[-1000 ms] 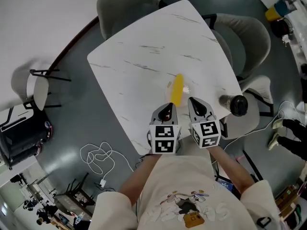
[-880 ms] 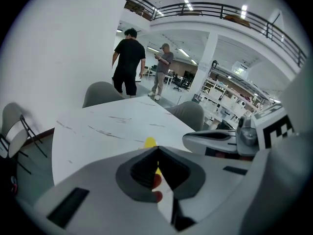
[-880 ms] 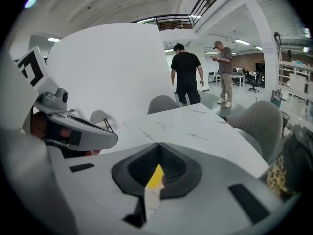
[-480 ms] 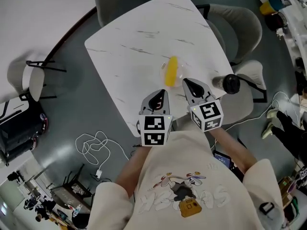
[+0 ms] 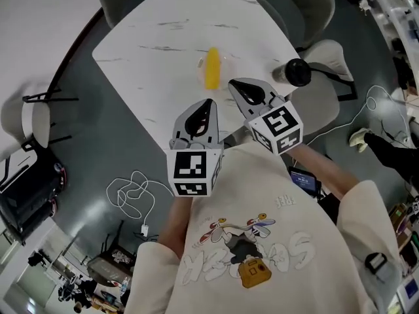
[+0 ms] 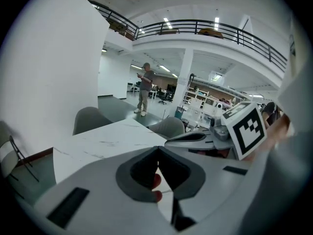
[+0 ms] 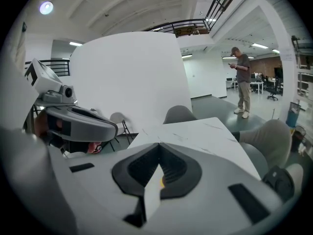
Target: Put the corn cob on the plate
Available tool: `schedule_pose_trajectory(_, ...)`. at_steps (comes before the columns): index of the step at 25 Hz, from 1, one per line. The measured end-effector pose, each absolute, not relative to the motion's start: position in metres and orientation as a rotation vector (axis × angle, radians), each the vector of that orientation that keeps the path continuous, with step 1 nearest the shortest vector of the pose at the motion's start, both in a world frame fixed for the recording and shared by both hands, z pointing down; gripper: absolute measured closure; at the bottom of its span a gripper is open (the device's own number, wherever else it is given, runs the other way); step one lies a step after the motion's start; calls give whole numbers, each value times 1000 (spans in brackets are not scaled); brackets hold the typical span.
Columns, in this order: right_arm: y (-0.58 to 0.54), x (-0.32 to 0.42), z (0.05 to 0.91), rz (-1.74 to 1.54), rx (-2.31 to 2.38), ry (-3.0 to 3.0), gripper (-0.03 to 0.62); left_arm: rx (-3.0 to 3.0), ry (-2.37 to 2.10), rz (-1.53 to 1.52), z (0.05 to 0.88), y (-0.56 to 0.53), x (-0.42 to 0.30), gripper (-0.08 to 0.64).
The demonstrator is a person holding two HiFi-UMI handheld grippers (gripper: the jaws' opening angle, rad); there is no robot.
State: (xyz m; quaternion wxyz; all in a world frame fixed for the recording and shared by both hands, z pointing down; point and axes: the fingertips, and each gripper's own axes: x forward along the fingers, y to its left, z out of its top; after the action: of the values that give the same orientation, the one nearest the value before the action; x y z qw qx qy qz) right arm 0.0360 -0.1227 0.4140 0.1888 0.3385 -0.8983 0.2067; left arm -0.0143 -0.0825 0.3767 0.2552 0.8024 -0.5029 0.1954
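A yellow corn cob (image 5: 211, 67) lies on a clear plate (image 5: 200, 72) on the white marble table (image 5: 163, 44) in the head view. My left gripper (image 5: 207, 103) is shut and empty, raised near the table's front edge, short of the plate. My right gripper (image 5: 234, 85) is beside it to the right, also shut and empty, its tip just right of the plate. In the left gripper view the jaws (image 6: 158, 149) meet at the tips. In the right gripper view the closed jaws (image 7: 159, 146) hide most of the corn; a sliver of yellow shows through the gap.
A dark round-topped bottle (image 5: 298, 71) stands near the table's right edge. Grey chairs (image 5: 298, 5) surround the table. A white cable (image 5: 134, 195) lies coiled on the floor at the left. A person (image 6: 144, 88) stands far off in the hall.
Both grippers have risen and drawn back toward my body, away from the plate. The corn stays on the plate. The head camera has tilted, so the table sits higher in the picture.
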Motion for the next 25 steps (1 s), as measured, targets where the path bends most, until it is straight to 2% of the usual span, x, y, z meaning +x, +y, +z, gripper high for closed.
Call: schedule_pose_trajectory(25,-103,22,407,616,896,-2547,589,2108,-1394,505,380,-77,-25,554)
